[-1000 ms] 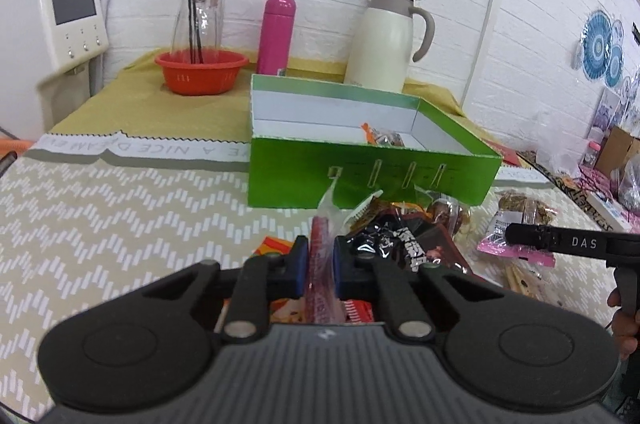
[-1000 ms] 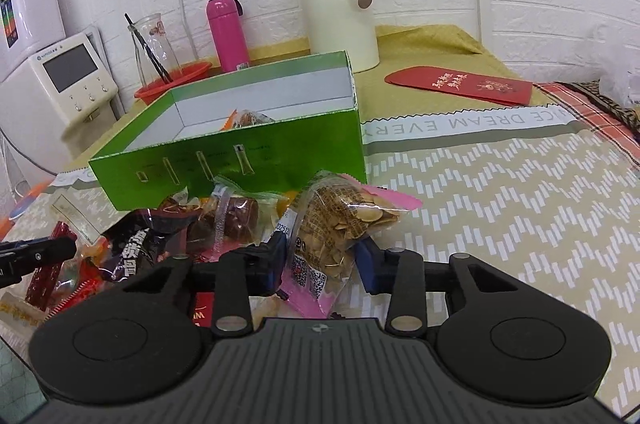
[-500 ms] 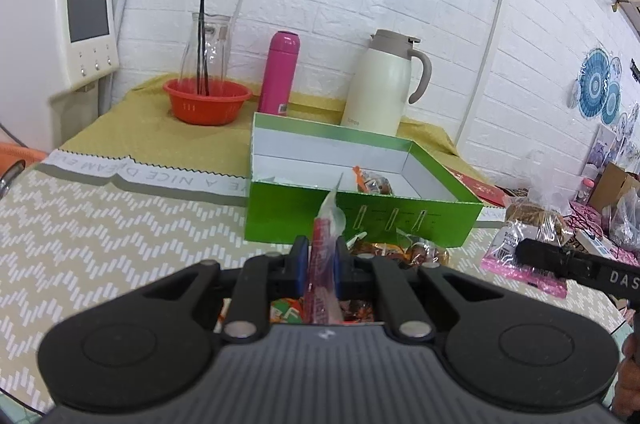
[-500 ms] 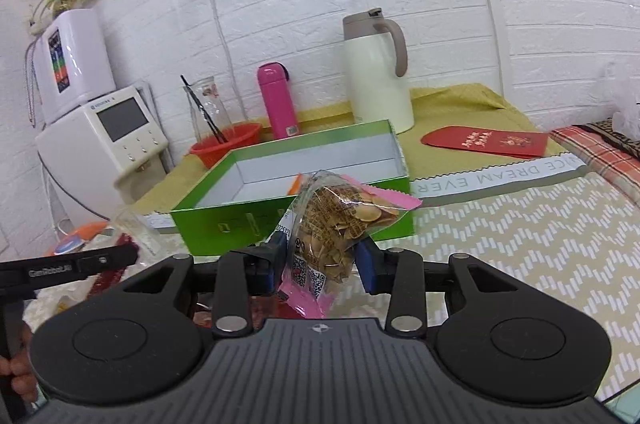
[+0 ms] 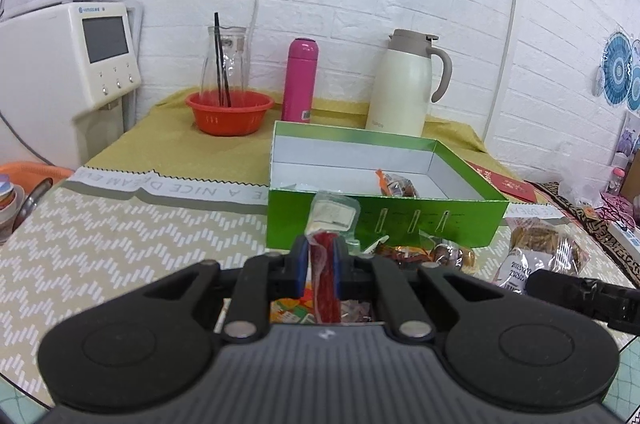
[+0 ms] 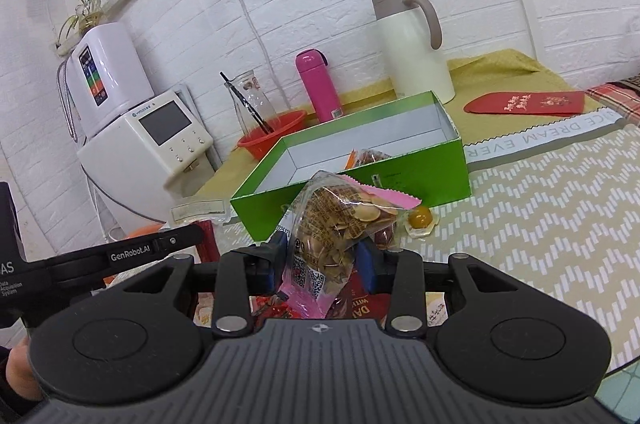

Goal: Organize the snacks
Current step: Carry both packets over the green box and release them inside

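My left gripper (image 5: 319, 266) is shut on a thin red snack packet (image 5: 325, 276) with a clear top, held above the table just in front of the open green box (image 5: 384, 224). My right gripper (image 6: 323, 266) is shut on a clear bag of seeds (image 6: 340, 228) with pink edges, raised in front of the same green box (image 6: 352, 195). One orange-wrapped snack (image 5: 394, 183) lies inside the box. More snack packets (image 5: 424, 252) lie on the table by the box's front wall. The left gripper's arm (image 6: 120, 256) shows at the left of the right wrist view.
Behind the box stand a cream thermos jug (image 5: 404, 83), a pink bottle (image 5: 300, 79) and a red bowl (image 5: 230, 111) holding a glass carafe. A white appliance (image 5: 80, 63) is at far left. A red envelope (image 6: 524, 102) lies at right.
Both grippers have lifted their packets off the snack pile and risen; the box interior now shows from higher up. Grips are unchanged.
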The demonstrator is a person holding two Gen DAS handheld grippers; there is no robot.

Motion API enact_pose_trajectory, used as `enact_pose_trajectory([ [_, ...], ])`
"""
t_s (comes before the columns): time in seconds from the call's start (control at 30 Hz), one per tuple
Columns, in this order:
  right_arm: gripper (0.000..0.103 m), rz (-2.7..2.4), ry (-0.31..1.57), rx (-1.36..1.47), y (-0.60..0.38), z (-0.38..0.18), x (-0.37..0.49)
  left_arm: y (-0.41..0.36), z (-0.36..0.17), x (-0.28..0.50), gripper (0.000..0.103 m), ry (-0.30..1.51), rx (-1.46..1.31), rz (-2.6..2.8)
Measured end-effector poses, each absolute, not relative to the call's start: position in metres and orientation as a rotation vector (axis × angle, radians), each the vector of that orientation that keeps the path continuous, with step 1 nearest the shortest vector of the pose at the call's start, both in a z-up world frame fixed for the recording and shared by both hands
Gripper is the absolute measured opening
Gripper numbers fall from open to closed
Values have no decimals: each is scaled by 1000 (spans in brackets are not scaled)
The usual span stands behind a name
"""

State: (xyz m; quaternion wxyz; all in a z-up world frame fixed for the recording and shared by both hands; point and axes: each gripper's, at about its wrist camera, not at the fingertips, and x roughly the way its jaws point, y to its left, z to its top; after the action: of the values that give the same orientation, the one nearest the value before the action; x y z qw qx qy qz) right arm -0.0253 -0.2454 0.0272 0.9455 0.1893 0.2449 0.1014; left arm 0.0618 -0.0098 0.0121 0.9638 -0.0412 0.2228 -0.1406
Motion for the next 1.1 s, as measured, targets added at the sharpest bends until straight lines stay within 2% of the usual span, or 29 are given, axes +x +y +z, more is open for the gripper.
enact_pose_trajectory([
  [0.4, 64, 223, 506, 378, -239, 25, -36, 1, 2, 52, 1, 465, -96, -263],
  [0.47, 64, 223, 504, 377, -241, 25, -37, 7, 4, 46, 19, 471, -63, -206],
  [0.5, 64, 224, 503, 378, -241, 25, -38, 10, 5, 43, 62, 483, -60, -183],
  [0.53, 64, 225, 503, 379, -242, 25, -39, 14, 6, 38, 72, 486, -63, -183],
  [0.73, 64, 215, 499, 382, -253, 24, -50, 6, -6, 6, 73, 613, 8, -334],
  [0.97, 64, 171, 504, 449, -274, 15, -54, -5, -40, 31, 73, 756, -25, -351],
  [1.0, 64, 168, 503, 456, -275, 13, -54, -5, -41, 31, 71, 735, -21, -358],
  [1.07, 64, 164, 503, 468, -278, 11, -54, -7, -42, 31, 53, 719, -9, -375],
  [1.1, 64, 165, 501, 475, -280, 11, -54, -7, -42, 31, 33, 720, -25, -390],
])
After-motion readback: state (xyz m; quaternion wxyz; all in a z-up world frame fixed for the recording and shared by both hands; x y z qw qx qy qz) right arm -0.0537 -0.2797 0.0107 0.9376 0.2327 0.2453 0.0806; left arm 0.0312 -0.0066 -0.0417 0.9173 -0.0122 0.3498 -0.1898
